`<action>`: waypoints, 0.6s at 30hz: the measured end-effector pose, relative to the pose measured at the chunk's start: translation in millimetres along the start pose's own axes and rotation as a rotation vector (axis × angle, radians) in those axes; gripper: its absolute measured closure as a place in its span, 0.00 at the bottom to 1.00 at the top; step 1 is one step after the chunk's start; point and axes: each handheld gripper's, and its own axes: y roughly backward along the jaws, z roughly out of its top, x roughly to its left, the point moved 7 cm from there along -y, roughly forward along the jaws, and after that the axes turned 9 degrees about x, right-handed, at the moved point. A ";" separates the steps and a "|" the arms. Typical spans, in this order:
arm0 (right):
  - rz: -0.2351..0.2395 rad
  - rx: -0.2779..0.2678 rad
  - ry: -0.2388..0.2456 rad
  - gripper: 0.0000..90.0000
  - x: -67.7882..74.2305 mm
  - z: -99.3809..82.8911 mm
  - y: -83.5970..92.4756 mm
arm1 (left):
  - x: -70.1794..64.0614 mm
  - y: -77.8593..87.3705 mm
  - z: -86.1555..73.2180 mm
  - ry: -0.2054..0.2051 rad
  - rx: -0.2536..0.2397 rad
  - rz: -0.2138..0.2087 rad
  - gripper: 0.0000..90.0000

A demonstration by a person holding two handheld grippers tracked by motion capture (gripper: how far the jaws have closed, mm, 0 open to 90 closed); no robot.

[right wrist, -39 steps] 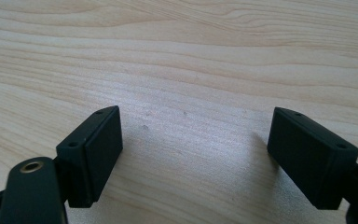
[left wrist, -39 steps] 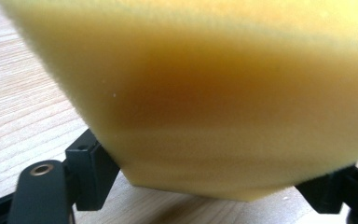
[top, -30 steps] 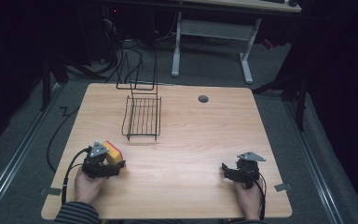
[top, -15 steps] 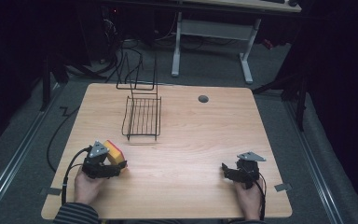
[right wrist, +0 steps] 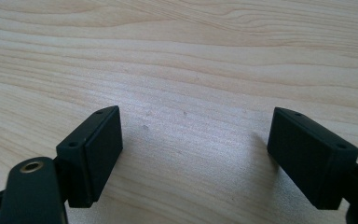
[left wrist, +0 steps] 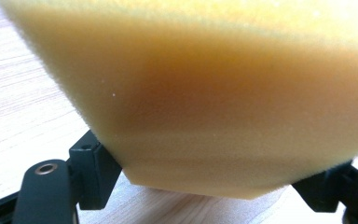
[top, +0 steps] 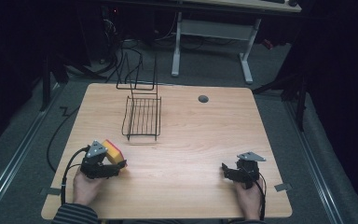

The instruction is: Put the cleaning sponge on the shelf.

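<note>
Near the table's front-left corner, left gripper (top: 114, 164) clamps the yellow sponge (left wrist: 214, 93), likely for carrying to wire rack (top: 142, 119); right gripper (right wrist: 193, 154) rests wide apart, empty.

**Light wood table with a wire rack and two hands at the near edge**

A rectangular table (top: 191, 140) with a pale wood-grain top stands on a grey floor (top: 23, 154). A black wire rack (top: 142, 117) sits on the left half, toward the far edge, with taller wire loops rising at its back. A small dark round cap (top: 203, 98) is set into the top near the far edge, right of the rack. Two hands rest at the near edge, one at each corner.
</note>
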 end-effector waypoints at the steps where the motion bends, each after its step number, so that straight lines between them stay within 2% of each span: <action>1: 0.000 0.000 0.001 0.20 0.0 0.0 0.0 | -0.7 1.2 1.2 -0.003 -0.002 0.001 0.25; 6: 0.000 -0.002 0.000 0.20 0.0 0.1 -0.1 | -3.3 5.6 6.7 -0.020 -0.011 0.003 0.25; 12: 0.000 -0.002 0.000 0.20 0.0 0.1 -0.1 | -2.7 9.1 13.8 -0.016 -0.019 0.000 0.25; 18: 0.001 0.001 -0.001 0.20 0.1 -0.1 0.1 | -6.0 12.4 23.0 -0.034 -0.025 -0.007 0.25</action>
